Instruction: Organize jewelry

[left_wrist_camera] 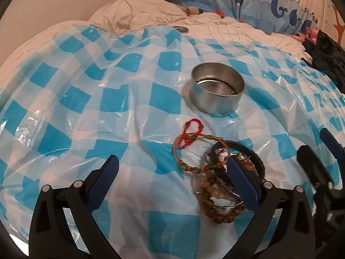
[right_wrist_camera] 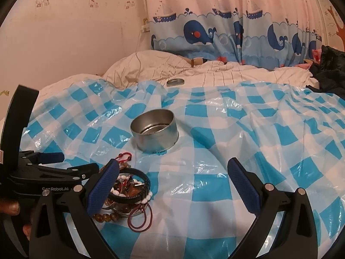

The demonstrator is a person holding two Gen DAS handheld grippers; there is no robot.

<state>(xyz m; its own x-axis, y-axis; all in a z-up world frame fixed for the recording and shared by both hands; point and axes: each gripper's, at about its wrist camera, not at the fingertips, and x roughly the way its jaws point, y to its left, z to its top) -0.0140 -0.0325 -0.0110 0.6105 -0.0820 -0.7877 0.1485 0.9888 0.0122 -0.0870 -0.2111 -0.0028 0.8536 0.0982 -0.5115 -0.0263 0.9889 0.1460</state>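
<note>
An open round metal tin (left_wrist_camera: 217,89) stands on the blue-checked plastic sheet (left_wrist_camera: 107,99); it also shows in the right wrist view (right_wrist_camera: 154,133). In front of it lies a pile of bracelets (left_wrist_camera: 217,179): a red cord bracelet (left_wrist_camera: 192,130), a woven multicoloured one, a black leather band, brown bead strands. The pile shows in the right wrist view (right_wrist_camera: 127,192) too. My left gripper (left_wrist_camera: 172,168) is open and empty, its right finger over the pile. My right gripper (right_wrist_camera: 172,172) is open and empty, its left finger over the pile.
The tin's lid (right_wrist_camera: 175,82) lies at the sheet's far edge on the white quilt (right_wrist_camera: 237,73). A pillow and a whale-print curtain (right_wrist_camera: 215,34) are behind. Dark clothing (right_wrist_camera: 332,69) lies at the far right. The sheet is wrinkled and soft.
</note>
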